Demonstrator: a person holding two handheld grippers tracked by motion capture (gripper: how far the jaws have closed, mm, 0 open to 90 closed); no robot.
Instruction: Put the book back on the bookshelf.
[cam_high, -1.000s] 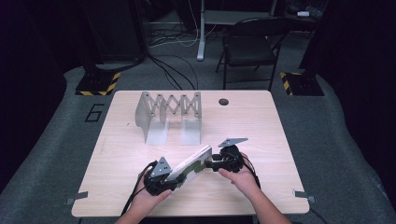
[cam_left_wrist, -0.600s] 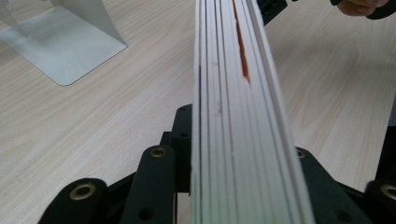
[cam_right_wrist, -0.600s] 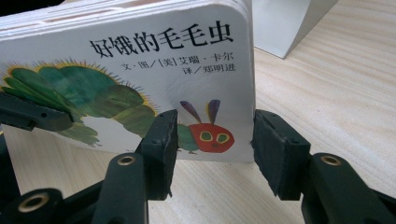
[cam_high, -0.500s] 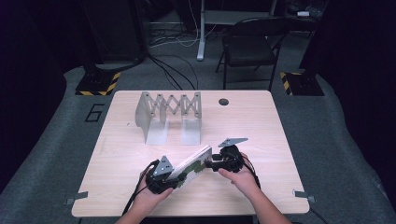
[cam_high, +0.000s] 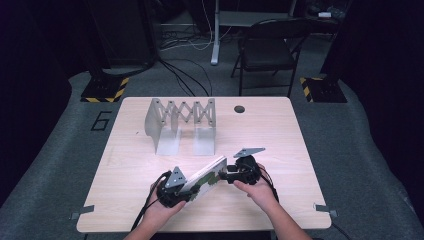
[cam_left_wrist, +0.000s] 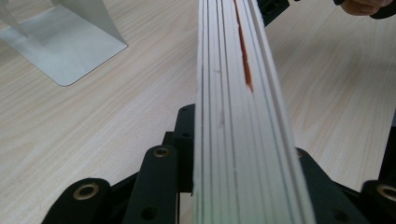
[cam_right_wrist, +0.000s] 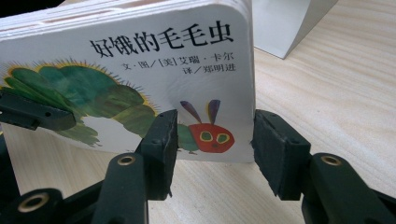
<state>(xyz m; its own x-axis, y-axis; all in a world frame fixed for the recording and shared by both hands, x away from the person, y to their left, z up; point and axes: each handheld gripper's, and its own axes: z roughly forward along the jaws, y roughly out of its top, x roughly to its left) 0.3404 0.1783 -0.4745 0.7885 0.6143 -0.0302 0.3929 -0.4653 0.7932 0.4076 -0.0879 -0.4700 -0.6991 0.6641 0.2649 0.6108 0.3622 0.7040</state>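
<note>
Book: a thick white board book (cam_high: 204, 177) with rounded corners, a green caterpillar with a red face and purple feelers on its cover, and black Chinese lettering above it.
Pages: seen end-on in the left gripper view (cam_left_wrist: 238, 112), stiff pale leaves stacked tight, one orange-red streak between them.
Place: near the desk's (cam_high: 300, 145) front edge, about midway along it, tilted with its far end raised.
Left gripper: the black left gripper (cam_high: 172, 192) has the book's near end, and its fingers (cam_left_wrist: 161, 179) have just been closing in, now pressing both sides of the page block.
Right gripper: the black right gripper (cam_high: 231, 175) has the far end; its fingers (cam_right_wrist: 161, 144) are clamped on the book near the caterpillar's face.
Beyond: a silver metal accordion book rack (cam_high: 181, 122) stands toward the desk's far edge, well apart from the book.
</note>
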